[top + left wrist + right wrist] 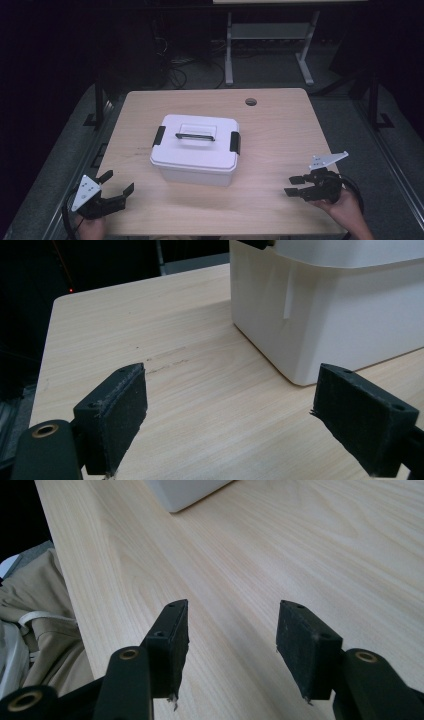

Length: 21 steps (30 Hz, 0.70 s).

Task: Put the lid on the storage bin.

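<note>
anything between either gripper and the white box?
Nothing visible. The box sits mid-table with bare wood on both sides. The left gripper is at the near left corner and the right gripper at the near right edge. Both are open, empty and apart from the box, with clear tabletop between.

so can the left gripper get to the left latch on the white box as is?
Probably yes. The left gripper is open and empty at the near-left table edge, and only bare table lies between it and the white box. The left latch sits exposed on that side.
</note>
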Each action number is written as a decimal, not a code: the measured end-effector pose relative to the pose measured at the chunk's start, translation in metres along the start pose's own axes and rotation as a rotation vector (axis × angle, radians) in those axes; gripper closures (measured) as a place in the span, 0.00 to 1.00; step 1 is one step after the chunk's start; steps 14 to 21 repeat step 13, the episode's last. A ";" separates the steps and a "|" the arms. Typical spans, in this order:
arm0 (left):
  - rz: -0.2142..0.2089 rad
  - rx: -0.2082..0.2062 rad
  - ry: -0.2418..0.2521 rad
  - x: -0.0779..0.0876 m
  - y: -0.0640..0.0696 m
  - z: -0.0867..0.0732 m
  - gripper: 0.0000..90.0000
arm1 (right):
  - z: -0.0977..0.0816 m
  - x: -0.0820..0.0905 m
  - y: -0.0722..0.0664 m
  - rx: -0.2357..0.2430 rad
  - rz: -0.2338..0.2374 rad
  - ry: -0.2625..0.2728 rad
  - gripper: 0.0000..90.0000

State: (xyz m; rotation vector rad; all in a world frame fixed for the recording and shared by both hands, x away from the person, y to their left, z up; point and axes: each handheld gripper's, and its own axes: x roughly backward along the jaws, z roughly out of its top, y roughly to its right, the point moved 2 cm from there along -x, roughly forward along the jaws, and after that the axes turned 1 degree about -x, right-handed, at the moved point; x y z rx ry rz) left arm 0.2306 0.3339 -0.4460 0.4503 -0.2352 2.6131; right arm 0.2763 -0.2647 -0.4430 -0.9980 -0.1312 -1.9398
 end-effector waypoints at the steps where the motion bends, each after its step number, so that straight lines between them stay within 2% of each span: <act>1: 0.001 -0.001 0.001 0.000 0.000 0.000 0.14 | -0.001 0.000 0.000 0.002 0.000 0.001 0.51; 12: -0.005 -0.005 -0.003 -0.003 0.001 0.001 0.14 | -0.011 0.005 -0.003 0.000 -0.013 0.017 0.49; 21: -0.005 -0.005 -0.003 -0.003 0.001 0.001 0.14 | -0.011 0.005 -0.004 -0.001 -0.014 0.016 0.49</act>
